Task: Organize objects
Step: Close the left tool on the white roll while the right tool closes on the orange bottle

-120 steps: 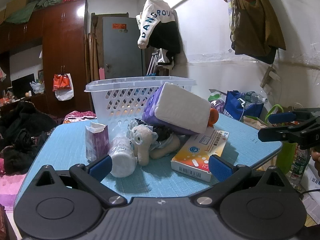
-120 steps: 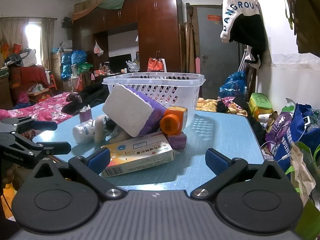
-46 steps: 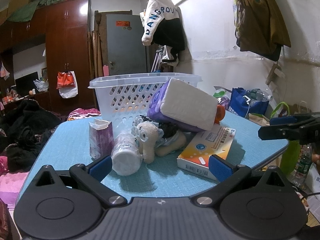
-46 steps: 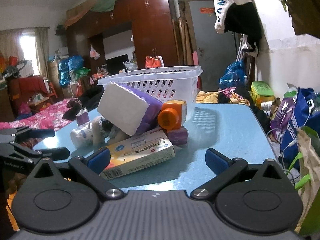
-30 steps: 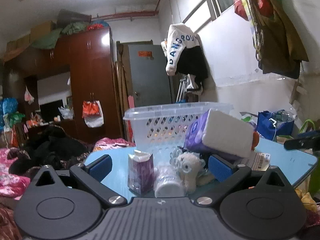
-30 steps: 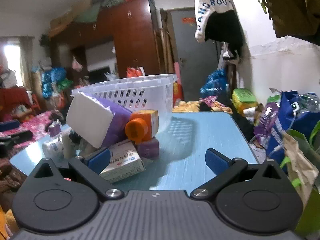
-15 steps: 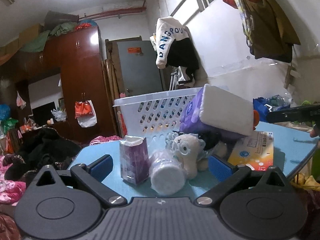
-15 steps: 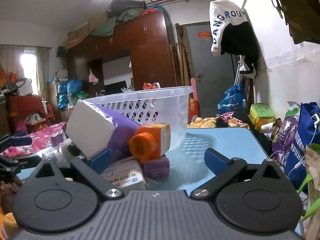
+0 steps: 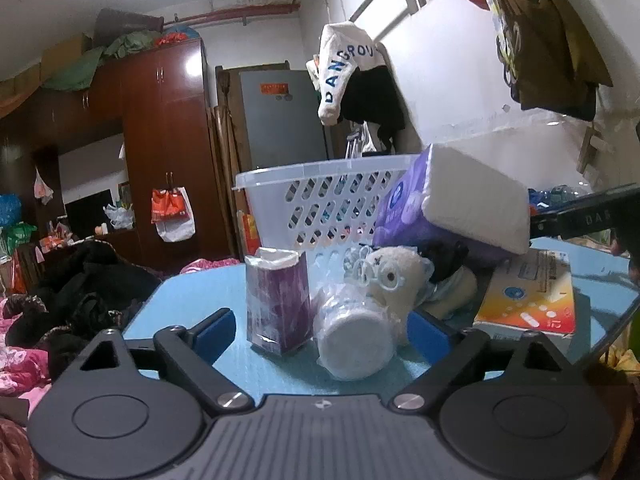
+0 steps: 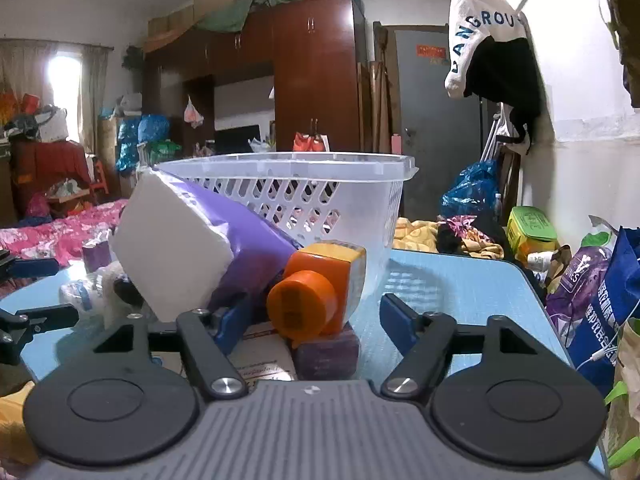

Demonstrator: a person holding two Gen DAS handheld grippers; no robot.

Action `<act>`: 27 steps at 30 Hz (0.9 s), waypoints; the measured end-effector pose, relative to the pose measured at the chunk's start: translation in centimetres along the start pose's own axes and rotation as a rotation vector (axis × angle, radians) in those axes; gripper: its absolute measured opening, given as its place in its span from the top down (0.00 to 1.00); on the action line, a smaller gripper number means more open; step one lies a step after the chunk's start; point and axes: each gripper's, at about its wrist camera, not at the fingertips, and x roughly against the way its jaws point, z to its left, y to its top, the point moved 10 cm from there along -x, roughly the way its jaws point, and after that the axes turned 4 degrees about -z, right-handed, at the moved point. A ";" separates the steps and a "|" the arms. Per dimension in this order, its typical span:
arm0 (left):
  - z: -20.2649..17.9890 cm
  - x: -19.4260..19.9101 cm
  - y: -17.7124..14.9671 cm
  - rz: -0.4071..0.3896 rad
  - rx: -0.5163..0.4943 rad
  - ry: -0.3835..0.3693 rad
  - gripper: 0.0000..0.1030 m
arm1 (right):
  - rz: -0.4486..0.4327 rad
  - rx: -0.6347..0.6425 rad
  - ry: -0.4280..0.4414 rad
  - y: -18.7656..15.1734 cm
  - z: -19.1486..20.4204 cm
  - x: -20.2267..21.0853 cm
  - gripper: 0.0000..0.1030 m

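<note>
The orange-capped bottle [image 10: 316, 286] lies on its side atop a small purple box [image 10: 326, 350], before the white basket [image 10: 304, 196] — inside the spread right gripper [image 10: 312, 320]. Best pinch the body squarely, since the leaning tissue pack [image 10: 188, 248] could slip. The left gripper [image 9: 320, 330], also spread, brackets the purple carton [image 9: 278, 300] and wrapped roll [image 9: 354, 338] — touching neither.

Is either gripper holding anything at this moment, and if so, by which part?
Nothing is held. The left gripper is open before the white roll, and the right gripper is open around the orange-capped bottle, not closed on it.

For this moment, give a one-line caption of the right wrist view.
Open right gripper closes in on an orange-capped bottle beside a white basket.
</note>
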 end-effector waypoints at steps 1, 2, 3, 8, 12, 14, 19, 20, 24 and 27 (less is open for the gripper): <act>0.0 -0.2 -0.2 0.006 0.002 0.000 0.09 | 0.007 0.005 0.000 0.0 0.1 -0.2 0.35; 0.0 -0.4 -0.3 0.012 0.003 0.000 0.11 | 0.016 0.009 -0.003 -0.1 0.1 -0.3 0.36; 0.0 -0.7 -0.5 0.019 0.005 0.001 0.13 | 0.021 0.012 -0.006 -0.2 0.2 -0.4 0.39; 0.3 -1.6 -1.3 0.051 0.038 -0.008 0.22 | 0.023 0.006 -0.010 -0.5 0.2 -0.6 0.46; 0.2 -2.0 -1.6 0.066 0.069 -0.034 0.49 | 0.012 0.008 -0.029 -0.4 0.0 -0.3 0.53; 0.1 -2.1 -1.8 0.076 0.072 -0.043 0.54 | 0.009 0.012 -0.040 -0.4 0.0 -0.3 0.53; -0.2 -2.0 -1.8 0.065 0.058 -0.033 0.55 | -0.012 0.023 -0.059 -0.2 -0.1 -0.2 0.55; -0.2 -1.9 -1.8 0.062 0.062 -0.033 0.55 | -0.021 0.022 -0.064 -0.1 -0.2 -0.1 0.55; 0.2 -1.5 -1.4 0.039 0.081 -0.032 0.55 | -0.074 0.042 -0.087 0.3 -0.2 0.8 0.57; 0.4 -1.2 -1.2 0.023 0.093 -0.031 0.55 | -0.091 0.059 -0.104 0.6 -0.4 1.3 0.58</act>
